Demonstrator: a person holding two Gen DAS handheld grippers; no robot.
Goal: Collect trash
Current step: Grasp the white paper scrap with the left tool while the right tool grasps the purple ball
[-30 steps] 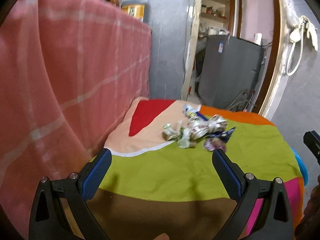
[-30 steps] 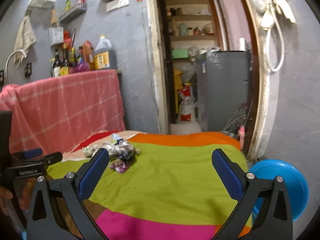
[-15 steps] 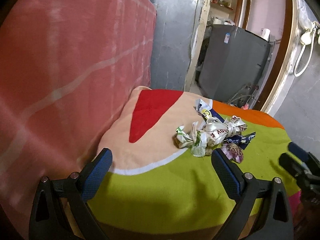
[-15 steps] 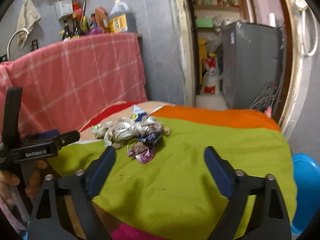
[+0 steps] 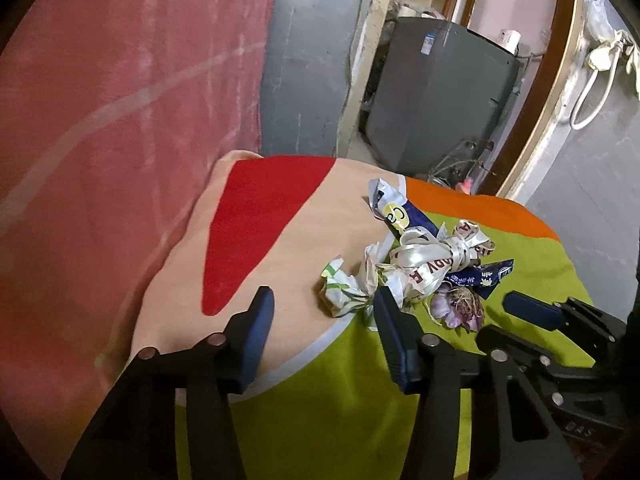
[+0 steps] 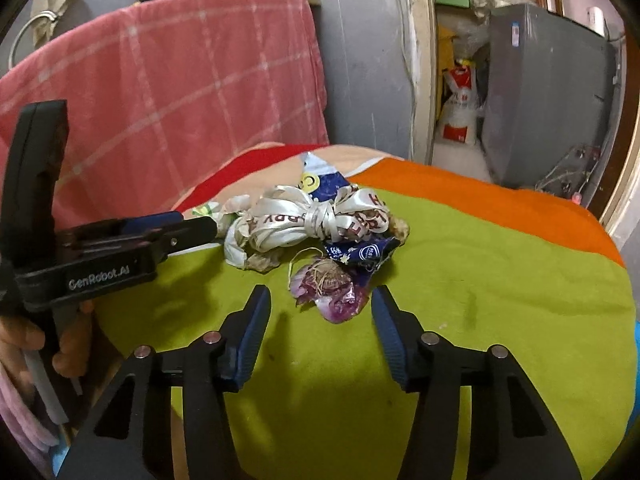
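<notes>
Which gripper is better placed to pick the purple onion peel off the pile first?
Right. The right gripper faces the purple onion peel squarely, jaws closing either side of it, nothing held. The left gripper lines up with the crumpled green-and-white paper instead.

Both cameras ride on the hand-held grippers, looking forward and downward along their fingers point(image 5: 262, 312), close to the surface point(image 6: 460, 280). They share the trash pile point(image 5: 420, 264), seen from its left in one view and from nearer its right in the other.

Left gripper point(image 5: 323, 303) and right gripper point(image 6: 321, 303), angled downward, jaws closing, empty.
</notes>
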